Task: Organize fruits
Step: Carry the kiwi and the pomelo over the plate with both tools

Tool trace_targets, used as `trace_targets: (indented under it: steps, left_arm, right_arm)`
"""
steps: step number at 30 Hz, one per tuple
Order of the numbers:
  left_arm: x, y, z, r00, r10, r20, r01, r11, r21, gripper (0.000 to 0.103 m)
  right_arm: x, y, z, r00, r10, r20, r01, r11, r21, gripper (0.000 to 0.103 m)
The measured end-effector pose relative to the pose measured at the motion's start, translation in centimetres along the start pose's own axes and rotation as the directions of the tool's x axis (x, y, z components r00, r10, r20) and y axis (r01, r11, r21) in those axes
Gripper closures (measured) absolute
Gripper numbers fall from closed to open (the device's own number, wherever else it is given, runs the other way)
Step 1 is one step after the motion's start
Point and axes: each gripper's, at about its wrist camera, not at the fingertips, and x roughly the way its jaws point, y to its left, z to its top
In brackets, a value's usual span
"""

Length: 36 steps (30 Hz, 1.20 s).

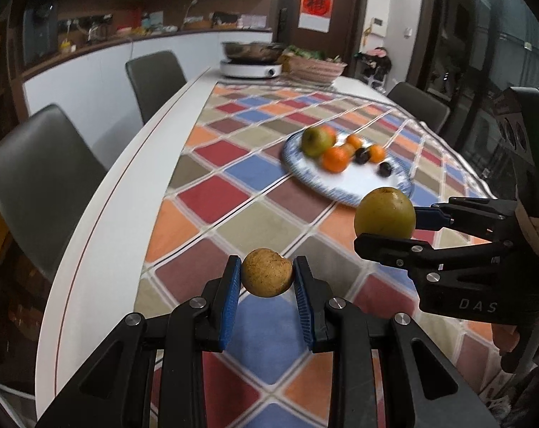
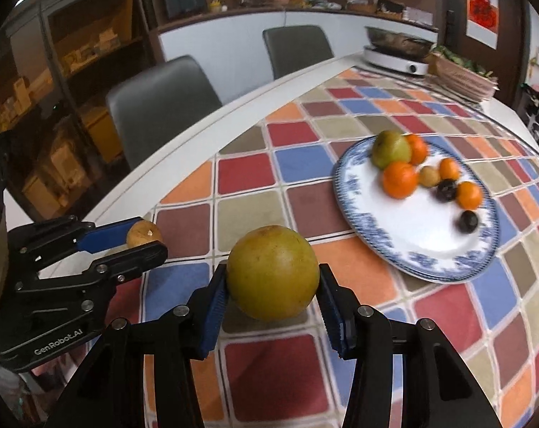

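Note:
My left gripper (image 1: 267, 277) is shut on a small speckled tan fruit (image 1: 267, 273), held above the checkered tablecloth. In the right wrist view that left gripper (image 2: 141, 240) shows at the left with the small tan fruit (image 2: 144, 233) between its blue pads. My right gripper (image 2: 273, 290) is shut on a large green-yellow round fruit (image 2: 273, 273); the left wrist view shows this right gripper (image 1: 387, 226) at the right with the green-yellow fruit (image 1: 384, 213). Beyond both lies a blue-rimmed white plate (image 2: 422, 235) holding a green apple (image 2: 390, 149), oranges and dark plums.
The checkered tablecloth (image 1: 234, 192) covers a white table with a curved edge (image 1: 102, 221). Grey chairs (image 1: 37, 178) stand along the left side. At the far end sit a white cooker with a metal pot (image 1: 251, 59) and a woven basket (image 1: 316, 66).

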Motion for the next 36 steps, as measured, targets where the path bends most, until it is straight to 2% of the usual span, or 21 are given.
trace_targets:
  steps: [9,17,28,36]
  left_arm:
    - [-2.0,-4.3,2.6,0.997,-0.04,0.07,0.036,0.998,0.05,0.073]
    - [-3.1,-7.2,5.1,0.99,-0.058,0.131,0.048,0.996,0.076,0.073]
    - [-2.5,-9.8,8.1,0.983,-0.097,0.154,0.081,0.991,0.107,0.073]
    - [-0.4,-10.6,9.6,0.984,-0.119,0.134,0.105,0.989,0.106,0.073]
  right_arm:
    - [-5.7,-2.5,-0.7,0.994,-0.057,0.095,0.053,0.998,0.046,0.054]
    - [-8.8,-4.8,-1.1,0.986,-0.095,0.14,0.083,0.992,0.092,0.054]
    - [-11.8,-7.2,0.0,0.969,-0.129,0.211,0.108,0.988,0.107,0.054]
    - [-11.9,-9.0,1.2,0.963,-0.122,0.241,0.1,0.99,0.103,0.054]
